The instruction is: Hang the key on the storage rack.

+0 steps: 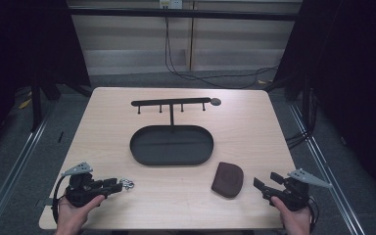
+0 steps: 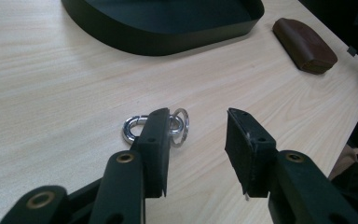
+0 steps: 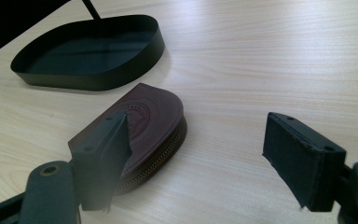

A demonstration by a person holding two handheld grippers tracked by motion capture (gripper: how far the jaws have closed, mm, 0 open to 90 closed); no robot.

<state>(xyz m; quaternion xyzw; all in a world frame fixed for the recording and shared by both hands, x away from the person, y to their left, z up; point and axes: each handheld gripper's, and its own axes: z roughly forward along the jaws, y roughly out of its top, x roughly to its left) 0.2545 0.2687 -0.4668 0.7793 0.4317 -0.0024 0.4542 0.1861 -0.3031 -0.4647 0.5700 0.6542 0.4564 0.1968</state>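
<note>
A silver key ring with a clasp (image 1: 127, 184) lies on the wooden table at the front left. My left gripper (image 1: 119, 186) is open beside it. In the left gripper view the key ring (image 2: 179, 126) peeks out from behind the left jaw, and nothing sits between the jaws of the left gripper (image 2: 198, 137). A brown leather zip pouch (image 1: 227, 179) lies flat at the front right. My right gripper (image 1: 263, 185) stands open just right of it. In the right gripper view the pouch (image 3: 151, 119) lies partly behind the left jaw of the right gripper (image 3: 198, 140), untouched.
A black oval tray (image 1: 171, 163) sits in the middle of the table, its wall also seen in the gripper views (image 2: 168, 43) (image 3: 98, 77). Behind it rises a black hook rack (image 1: 171, 102) on a thin post. Cables run across the floor beyond the table.
</note>
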